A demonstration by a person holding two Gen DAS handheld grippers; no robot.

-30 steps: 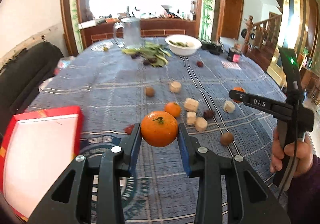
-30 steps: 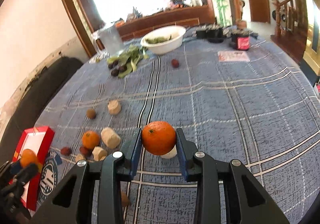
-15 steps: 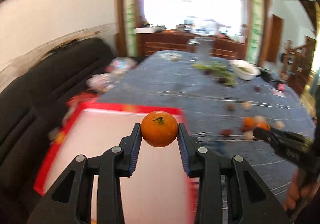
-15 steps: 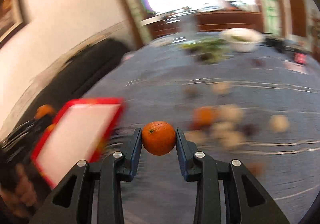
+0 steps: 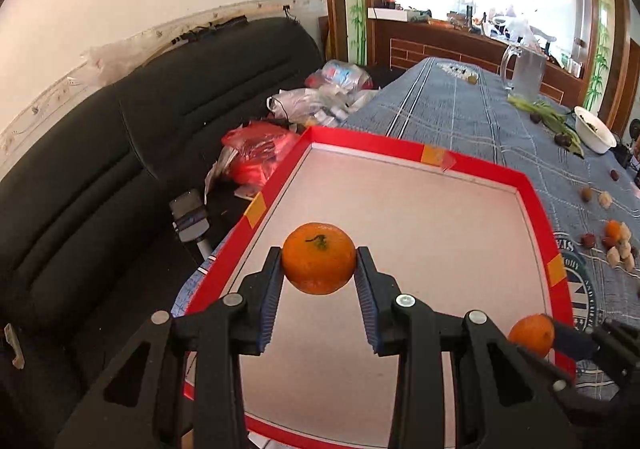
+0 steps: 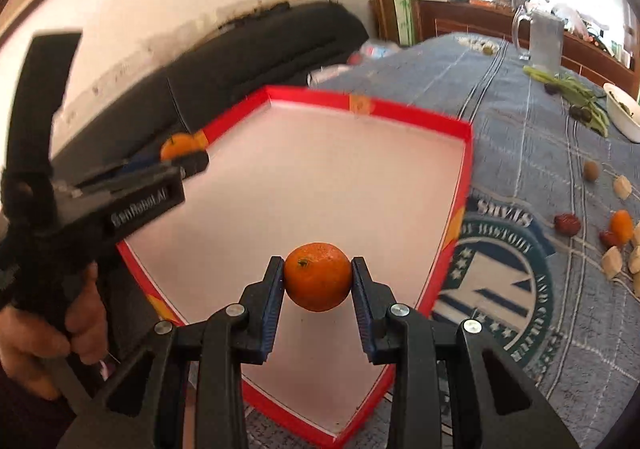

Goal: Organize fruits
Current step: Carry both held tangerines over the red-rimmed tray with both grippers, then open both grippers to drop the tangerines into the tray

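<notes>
I see a shallow red-rimmed cardboard tray with a white floor [image 5: 536, 209] at the desk [image 5: 460, 109] edge nearest the black sofa [image 5: 120, 129]; its floor is bare, no fruit resting in it. A white round bowl [image 5: 596, 135] at the far end holds something greenish, too small to identify.

My left gripper [image 5: 319, 273] is clamped on a round orange mandarin with a green stem scar [image 5: 319, 257], pads on both flanks, fruit up in the air over the tray's near-left part.

My right gripper [image 6: 318, 283] is clamped the same way on a second orange mandarin [image 6: 318, 276], over the tray's near-right corner. In the left view that fruit shows just above the tray's right rim.

Loose on the blue checked cloth to the right of the tray: another small orange fruit [image 6: 621, 225], dark red dates [image 6: 567, 223], pale beige chunks [image 6: 612, 261], a brown round fruit [image 6: 591, 171]. A clear glass jug [image 6: 544, 39] and green leaves [image 6: 580, 93] sit further back.
</notes>
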